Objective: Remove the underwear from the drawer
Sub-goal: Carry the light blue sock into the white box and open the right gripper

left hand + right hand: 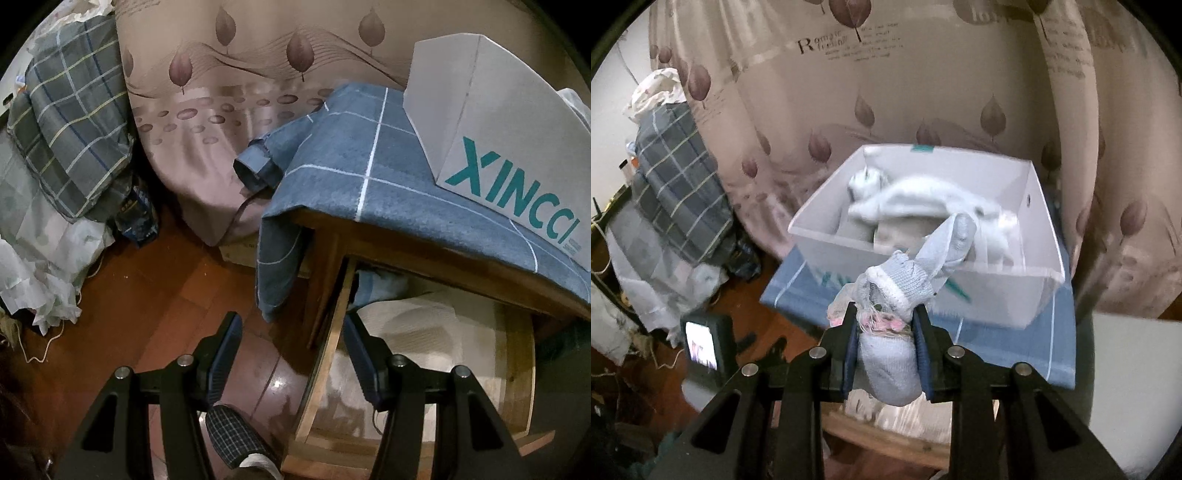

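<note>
My right gripper [886, 317] is shut on a pale blue knitted garment [897, 288] with white and pink trim. It holds the garment above the blue cloth, just in front of a white cardboard box [1008, 288]. The box holds several white and pale garments [923, 199]. My left gripper [291, 328] is open and empty, low beside the open wooden drawer [517, 354]. The drawer shows a white lining [424, 325] and no garment that I can make out. The same box [517, 122], marked XINCCI, stands on the nightstand top.
A blue checked cloth [369, 173] covers the wooden nightstand and hangs over its left side. A leaf-pattern curtain [229, 110] hangs behind. Piled bedding and bags [70, 122] lie at the left on the red-brown floor [177, 295]. A small lit screen [701, 347] stands low left.
</note>
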`<state>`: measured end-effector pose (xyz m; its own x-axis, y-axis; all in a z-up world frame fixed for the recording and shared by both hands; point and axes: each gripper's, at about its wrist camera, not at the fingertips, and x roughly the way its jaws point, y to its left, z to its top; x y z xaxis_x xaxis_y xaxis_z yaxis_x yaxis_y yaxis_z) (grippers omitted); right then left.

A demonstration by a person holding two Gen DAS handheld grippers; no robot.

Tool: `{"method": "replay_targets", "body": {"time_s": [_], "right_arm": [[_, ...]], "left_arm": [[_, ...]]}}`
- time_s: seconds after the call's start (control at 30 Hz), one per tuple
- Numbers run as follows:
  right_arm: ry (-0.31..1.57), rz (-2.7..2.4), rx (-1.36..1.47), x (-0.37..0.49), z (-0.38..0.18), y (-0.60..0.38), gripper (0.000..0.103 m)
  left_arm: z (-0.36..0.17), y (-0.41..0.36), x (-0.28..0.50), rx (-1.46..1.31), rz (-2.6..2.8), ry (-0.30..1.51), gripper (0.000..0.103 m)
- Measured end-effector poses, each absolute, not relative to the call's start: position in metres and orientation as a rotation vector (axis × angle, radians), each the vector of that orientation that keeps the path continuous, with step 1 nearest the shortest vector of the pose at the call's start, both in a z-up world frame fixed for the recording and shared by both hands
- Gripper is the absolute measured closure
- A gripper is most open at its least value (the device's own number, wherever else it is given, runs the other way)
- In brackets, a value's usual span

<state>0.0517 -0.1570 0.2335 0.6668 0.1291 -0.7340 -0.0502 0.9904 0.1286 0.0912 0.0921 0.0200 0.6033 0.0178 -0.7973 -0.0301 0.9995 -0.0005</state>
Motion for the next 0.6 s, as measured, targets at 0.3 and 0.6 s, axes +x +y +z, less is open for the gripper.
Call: {"method": "replay_targets", "body": {"time_s": [0.3,0.6], "right_arm": [[0.867,0.015,0.098,0.113,0.226,-0.167,0.077],[0.889,-0.054,0.091,0.158,0.212,-0.18,0.077]], "left_arm": [[0.019,0.089,0.095,-0.02,0.018,0.935,0.045],[0.016,0.085,0.095,-0.015,0.003,0.95,0.045]]}}
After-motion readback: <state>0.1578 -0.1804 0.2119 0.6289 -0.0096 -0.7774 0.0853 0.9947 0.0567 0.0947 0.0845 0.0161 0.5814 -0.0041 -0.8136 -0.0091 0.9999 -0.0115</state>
